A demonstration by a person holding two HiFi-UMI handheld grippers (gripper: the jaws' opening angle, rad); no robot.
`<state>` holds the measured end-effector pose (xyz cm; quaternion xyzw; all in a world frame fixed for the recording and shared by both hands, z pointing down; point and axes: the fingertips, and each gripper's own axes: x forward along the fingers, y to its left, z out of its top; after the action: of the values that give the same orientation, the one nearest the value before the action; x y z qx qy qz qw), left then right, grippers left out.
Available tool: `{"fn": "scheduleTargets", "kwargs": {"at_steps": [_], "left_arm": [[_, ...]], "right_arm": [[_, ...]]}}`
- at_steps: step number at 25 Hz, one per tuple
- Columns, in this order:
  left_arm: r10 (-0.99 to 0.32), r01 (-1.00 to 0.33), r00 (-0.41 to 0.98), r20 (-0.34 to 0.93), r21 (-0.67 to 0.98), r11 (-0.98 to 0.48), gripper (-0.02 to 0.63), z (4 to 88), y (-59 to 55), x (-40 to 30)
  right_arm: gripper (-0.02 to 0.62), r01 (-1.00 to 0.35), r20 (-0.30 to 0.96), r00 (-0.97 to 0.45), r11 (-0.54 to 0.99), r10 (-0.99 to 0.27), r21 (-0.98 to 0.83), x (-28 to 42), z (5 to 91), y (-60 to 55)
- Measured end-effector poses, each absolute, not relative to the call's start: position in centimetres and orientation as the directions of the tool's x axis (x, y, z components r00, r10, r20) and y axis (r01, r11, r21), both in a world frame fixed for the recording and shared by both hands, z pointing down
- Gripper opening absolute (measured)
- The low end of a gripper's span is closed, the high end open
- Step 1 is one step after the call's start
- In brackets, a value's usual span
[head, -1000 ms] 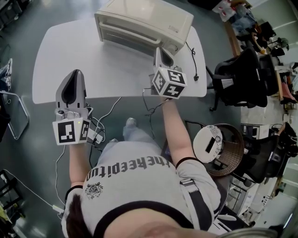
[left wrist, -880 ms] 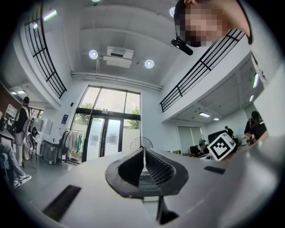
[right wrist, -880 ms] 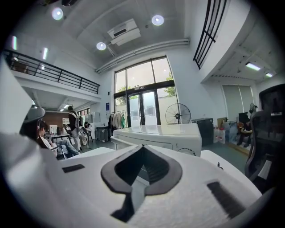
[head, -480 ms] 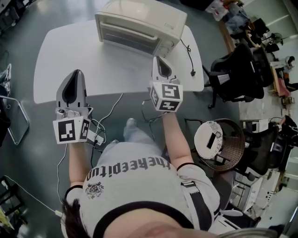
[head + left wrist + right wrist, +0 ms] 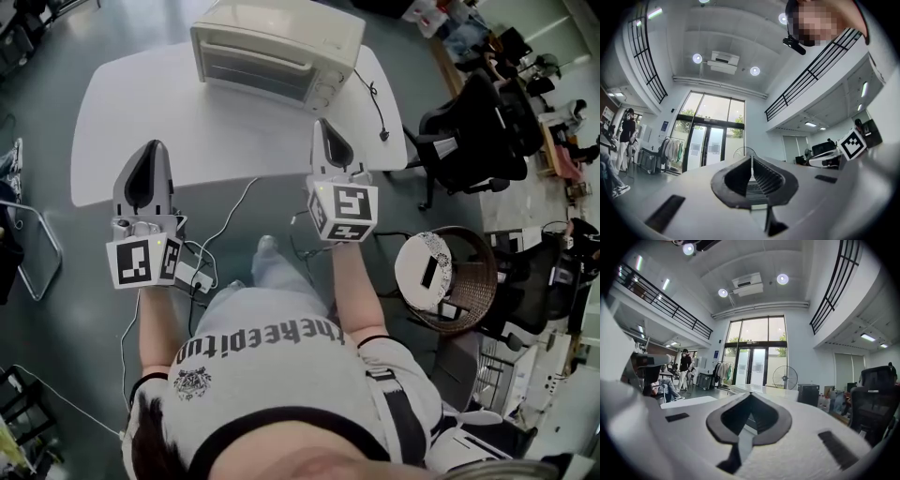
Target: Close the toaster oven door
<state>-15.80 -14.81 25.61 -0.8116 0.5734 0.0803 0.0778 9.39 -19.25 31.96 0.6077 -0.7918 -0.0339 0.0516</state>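
Observation:
In the head view a cream toaster oven [image 5: 277, 42] stands at the far edge of the white table [image 5: 187, 122], its glass door flat against the front. My right gripper [image 5: 324, 127] hovers over the table's near right edge, a good way short of the oven; its jaws are shut and hold nothing. My left gripper [image 5: 150, 150] hangs at the near left edge, also shut and empty. In the left gripper view the left gripper [image 5: 751, 161] shows its ribbed pads pressed together. The right gripper [image 5: 751, 398] in its own view has its pads meeting too. Both cameras point out into the hall.
The oven's power cord [image 5: 373, 105] trails across the table's right end. Black office chairs [image 5: 469, 131] and a round wicker basket [image 5: 448, 286] stand to the right. Cables [image 5: 220, 230] lie on the floor under the table's front edge. A metal chair frame [image 5: 33, 239] is at far left.
My right gripper has drawn back from the oven's front right corner to the table's near edge. The left gripper has stayed put.

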Motion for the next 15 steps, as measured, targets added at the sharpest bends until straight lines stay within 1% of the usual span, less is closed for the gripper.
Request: {"fn": "scheduleTargets", "kwargs": {"at_steps": [7,15], "left_arm": [[-0.911,-0.938,0.343,-0.228,-0.037,-0.343,0.014,25.2,-12.5,-16.3],[-0.905,-0.933,0.357,-0.233,-0.038,-0.358,0.014,25.0,-9.6,-16.7]], "right_arm": [[0.005,-0.962,-0.01,-0.241,0.237,-0.971,0.133,9.2,30.0,-15.1],[0.005,-0.968,-0.022,-0.223,0.219,-0.975,0.124,8.9,30.0,-11.0]]}}
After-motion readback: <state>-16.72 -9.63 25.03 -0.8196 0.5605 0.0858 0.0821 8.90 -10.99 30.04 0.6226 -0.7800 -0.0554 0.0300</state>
